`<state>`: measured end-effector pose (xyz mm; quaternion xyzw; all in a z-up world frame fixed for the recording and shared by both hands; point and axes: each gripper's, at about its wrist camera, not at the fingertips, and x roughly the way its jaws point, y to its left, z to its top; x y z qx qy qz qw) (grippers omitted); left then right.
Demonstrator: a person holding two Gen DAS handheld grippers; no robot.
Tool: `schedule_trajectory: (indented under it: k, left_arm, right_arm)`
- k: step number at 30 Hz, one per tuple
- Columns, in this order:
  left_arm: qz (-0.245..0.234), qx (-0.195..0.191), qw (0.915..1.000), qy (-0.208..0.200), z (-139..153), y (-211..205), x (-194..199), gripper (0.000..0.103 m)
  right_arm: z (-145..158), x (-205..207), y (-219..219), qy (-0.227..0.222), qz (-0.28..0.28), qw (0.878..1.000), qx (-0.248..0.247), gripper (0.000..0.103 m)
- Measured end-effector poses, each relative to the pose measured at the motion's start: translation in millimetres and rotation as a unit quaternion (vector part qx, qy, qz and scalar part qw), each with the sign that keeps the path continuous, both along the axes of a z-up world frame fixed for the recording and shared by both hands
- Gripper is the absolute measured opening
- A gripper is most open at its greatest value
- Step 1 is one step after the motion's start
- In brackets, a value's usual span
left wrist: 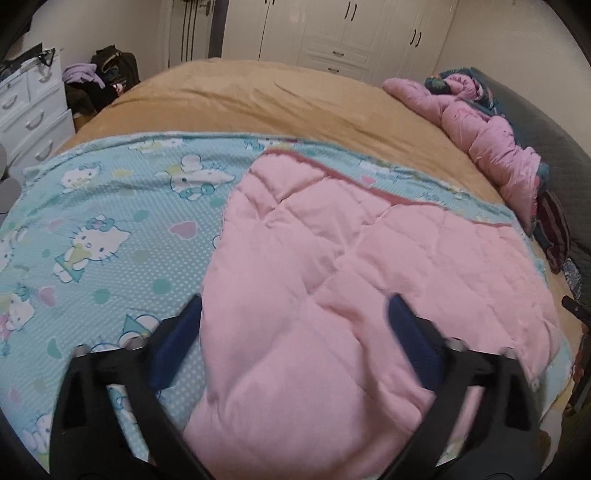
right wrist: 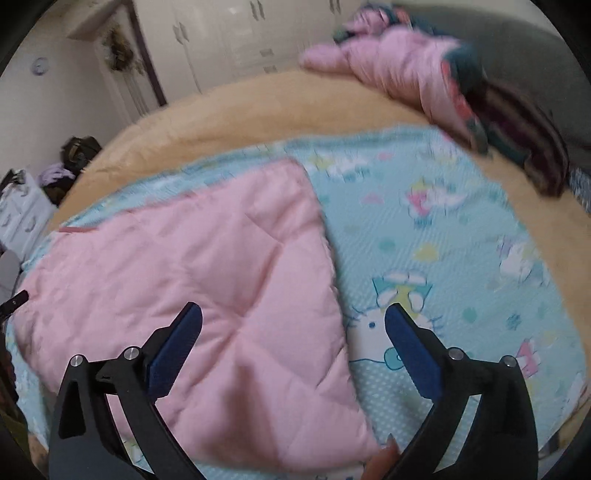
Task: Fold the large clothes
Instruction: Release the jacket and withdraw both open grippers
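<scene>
Pink quilt (left wrist: 314, 295) hides patterned side (right view blurred)

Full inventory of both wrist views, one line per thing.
quilt: 1, blue cartoon print, pink underside folded over, spread on bed
bed cover: 1, tan, under quilt
bundled bedding: 1 heap, pink, far right by headboard
headboard: 1, dark grey, right edge
drawer unit: 1, white, left of bed
clothes pile: 1, dark and lilac, beside drawers
wardrobe: 1, white, back wall
left tongs: 1, black, blue pads, open over pink fold
right tongs: 1, same, open
</scene>
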<state>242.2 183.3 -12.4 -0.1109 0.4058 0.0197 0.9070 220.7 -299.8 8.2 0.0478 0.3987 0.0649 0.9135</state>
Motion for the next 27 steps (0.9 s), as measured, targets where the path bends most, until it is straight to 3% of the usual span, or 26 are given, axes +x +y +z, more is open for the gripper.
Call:
schedule_trajectory:
  k: [6,13,21,27]
  left_arm:
    - [0.002,0.028,0.998,-0.058,43,-20,-51,0.094]
    - [-0.023,0.039,0.9937,-0.102,73,-57,-111,0.094]
    - [-0.027,0.041,0.9901,-0.132,66,-81,-165,0.094]
    - [-0.013,0.036,0.9912,-0.127,49,-89,-186,0.094]
  right_arm:
    - [48,-64,20,-0.085,0.038,0.996,0.003,0.099]
    - [73,-119,33,-0.122,0.06,0.991,0.014,0.099]
    - [79,-171,49,-0.153,0.066,0.986,0.016,0.099]
    - [67,-196,56,-0.171,0.061,0.983,0.031,0.099]
